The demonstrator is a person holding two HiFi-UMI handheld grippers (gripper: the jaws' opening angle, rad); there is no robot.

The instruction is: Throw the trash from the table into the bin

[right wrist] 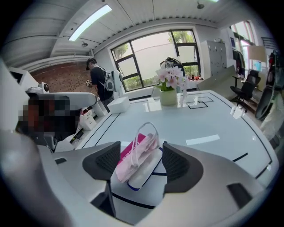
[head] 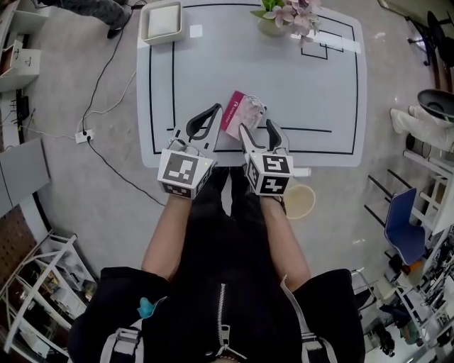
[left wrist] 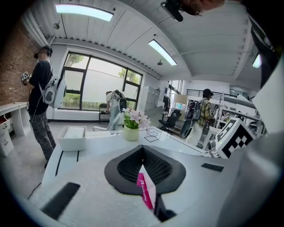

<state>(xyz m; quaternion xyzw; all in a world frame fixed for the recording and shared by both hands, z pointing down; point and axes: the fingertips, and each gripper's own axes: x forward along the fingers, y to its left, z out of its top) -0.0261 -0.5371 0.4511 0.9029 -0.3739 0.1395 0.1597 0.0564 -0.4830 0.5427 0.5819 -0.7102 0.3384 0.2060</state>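
Trash lies on the white bench [head: 284,85] at the middle of its near edge. It is a pink packet [head: 236,110] bundled in a clear plastic bag [right wrist: 148,135], whose handle loop stands up in the right gripper view. In that view the pink packet [right wrist: 129,156] rests partly on a white piece with a dark blue end [right wrist: 143,176]; what that piece is cannot be made out.

Right gripper [head: 257,126] is tilted down over the near edge with its jaws spread wide. In its own view the right gripper [right wrist: 141,148] has the bundle between the two black pads. The left pad is just beside the pink edge and the right pad is close to the white piece, but neither presses on anything.

Left gripper [head: 213,112] is just left of the packet, angled toward it. In its own view the left gripper [left wrist: 143,148] has its jaws closed, with the tips meeting along a centre seam. A sliver of the pink packet [left wrist: 145,188] shows in the narrow gap nearer the camera. The jaws do not appear to pinch it.

Far across the bench, a white tray [head: 163,21] sits at the left corner and a pot of pink flowers [head: 287,14] stands toward the right. On the floor, near and right of the bench edge, is a round cream container [head: 299,200].
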